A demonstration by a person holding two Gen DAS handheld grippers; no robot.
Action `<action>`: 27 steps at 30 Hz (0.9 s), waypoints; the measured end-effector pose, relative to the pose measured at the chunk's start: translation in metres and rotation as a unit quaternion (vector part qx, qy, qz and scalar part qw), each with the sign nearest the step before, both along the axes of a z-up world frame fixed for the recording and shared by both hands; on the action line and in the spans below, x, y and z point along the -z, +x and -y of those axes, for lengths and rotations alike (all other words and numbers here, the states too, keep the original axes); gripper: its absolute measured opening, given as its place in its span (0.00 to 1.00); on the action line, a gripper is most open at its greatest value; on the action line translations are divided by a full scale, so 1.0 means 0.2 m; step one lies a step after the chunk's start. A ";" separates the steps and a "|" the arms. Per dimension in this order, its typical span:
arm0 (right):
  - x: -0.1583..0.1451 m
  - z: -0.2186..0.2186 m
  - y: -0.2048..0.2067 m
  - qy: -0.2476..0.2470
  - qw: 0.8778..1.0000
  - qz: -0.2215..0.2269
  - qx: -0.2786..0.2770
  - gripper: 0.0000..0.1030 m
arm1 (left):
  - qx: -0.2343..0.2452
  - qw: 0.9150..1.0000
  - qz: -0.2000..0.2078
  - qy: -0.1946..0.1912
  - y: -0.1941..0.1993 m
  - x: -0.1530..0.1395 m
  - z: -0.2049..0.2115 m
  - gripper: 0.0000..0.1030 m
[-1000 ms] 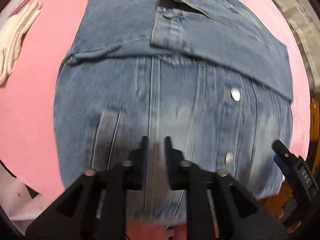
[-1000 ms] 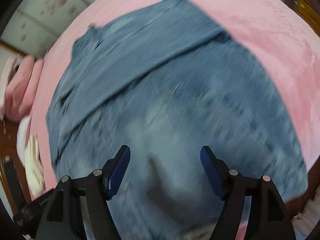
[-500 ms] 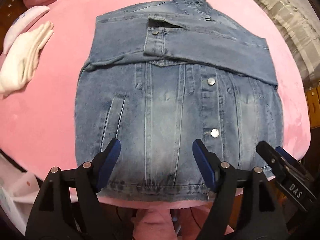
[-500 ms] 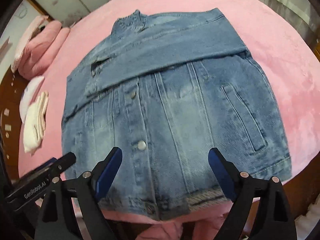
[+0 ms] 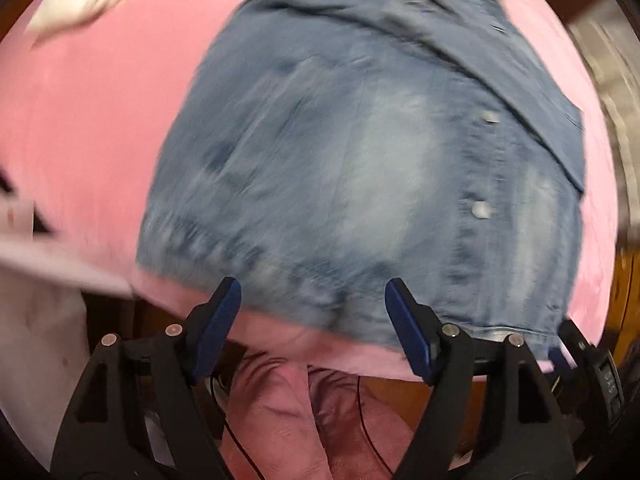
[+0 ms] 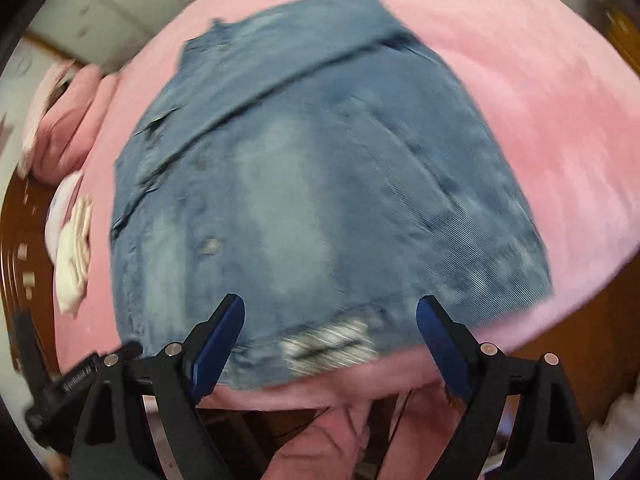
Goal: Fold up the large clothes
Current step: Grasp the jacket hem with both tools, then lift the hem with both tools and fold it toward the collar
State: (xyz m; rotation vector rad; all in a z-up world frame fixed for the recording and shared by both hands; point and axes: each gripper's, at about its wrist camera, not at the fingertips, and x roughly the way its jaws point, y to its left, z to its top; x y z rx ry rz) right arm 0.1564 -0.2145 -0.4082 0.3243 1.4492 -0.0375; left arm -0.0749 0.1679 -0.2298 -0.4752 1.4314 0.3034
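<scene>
Pink bed (image 5: 92, 128) carries the denim jacket (image 5: 360, 152) flat, so we hover left hand-held gripper (image 5: 313, 320) and right hand-held gripper (image 6: 330, 340), both released, above its hem for the next fold.

denim jacket (image 5: 360, 160), pink bed (image 5: 88, 128); open tool (image 5: 314, 312)

1 denim jacket (image 5: 360, 168), 1 pink blanket (image 5: 88, 120), 2 grippers, 1 folded white cloth (image 6: 74, 252)
</scene>
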 end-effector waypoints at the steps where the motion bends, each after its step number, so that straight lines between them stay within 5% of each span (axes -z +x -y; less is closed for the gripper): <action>1: 0.02 0.06 -0.03 0.004 1.000 -0.006 0.019 0.86 | -0.012 1.000 0.000 0.008 -0.05 0.03 -0.03 0.70; 10: 0.14 0.61 -0.18 0.018 0.982 -0.010 0.186 0.85 | -0.098 0.995 0.023 0.009 -0.29 0.16 -0.30 0.70; 19: 0.18 0.81 -0.17 0.022 0.983 -0.013 0.182 0.71 | -0.128 0.991 0.047 0.003 -0.23 0.12 -0.49 0.70; 22: 0.18 0.80 -0.15 0.030 0.986 -0.011 0.166 0.55 | -0.136 0.990 0.023 0.007 -0.18 0.16 -0.52 0.70; 27: 0.14 0.73 -0.15 0.006 0.988 -0.012 0.153 0.49 | -0.107 0.994 0.002 0.018 -0.11 0.21 -0.47 0.70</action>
